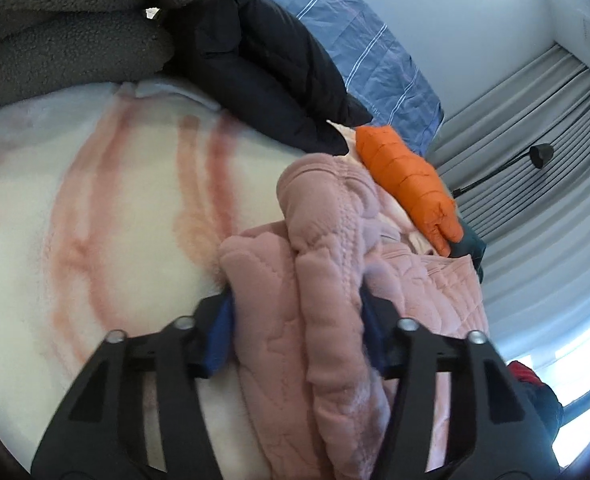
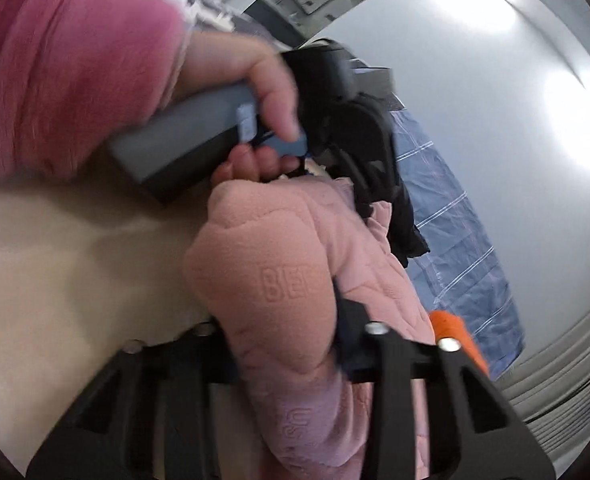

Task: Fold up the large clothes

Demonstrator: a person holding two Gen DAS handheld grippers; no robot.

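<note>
A pink quilted garment [image 1: 335,240] lies bunched on a cream blanket with pink stripes [image 1: 115,200]. In the left wrist view a thick fold of it fills the gap of my left gripper [image 1: 295,324], and the blue pads [image 1: 219,328] press on it from both sides. The right wrist view shows another bunch of the same pink garment [image 2: 275,248] squeezed in my right gripper [image 2: 287,344]. Beyond it, a hand with a pink sleeve [image 2: 67,68] holds the grey handle of the left gripper [image 2: 199,136]. That view is blurred.
A black jacket [image 1: 263,68] and a grey fleece [image 1: 75,40] lie at the far side of the blanket. An orange puffer piece [image 1: 407,184] sits just beyond the pink garment. A blue striped sheet [image 1: 375,48], grey curtains [image 1: 535,120] and a black lamp [image 1: 541,154] are behind.
</note>
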